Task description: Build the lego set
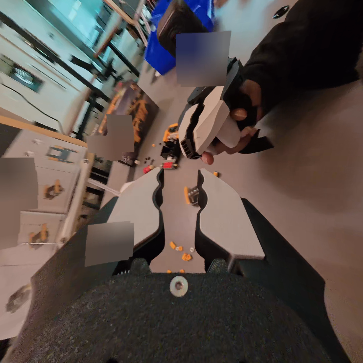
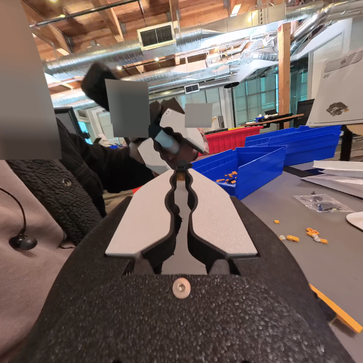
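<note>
Grey table (image 1: 294, 196) bears scattered orange pieces (image 1: 186, 256).

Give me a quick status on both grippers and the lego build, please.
Left gripper open, empty, above the table. Right gripper shut on small black piece. Partly built model on the table, loose orange pieces scattered. Nothing blocking.

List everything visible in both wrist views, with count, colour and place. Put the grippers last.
Table: one, grey.
Lego model: one, orange and black, part built, far end of table.
Loose bricks: several, mostly orange, scattered on the table.
Box: one, dark with orange print, beside the model.
Bins: several blue, one red behind; the nearest holds orange bricks.
Parts bag: one, clear, on table.
Booklet pages: white, left of table.
Left gripper: open, empty, over the table.
Right gripper: shut on a small piece.
</note>
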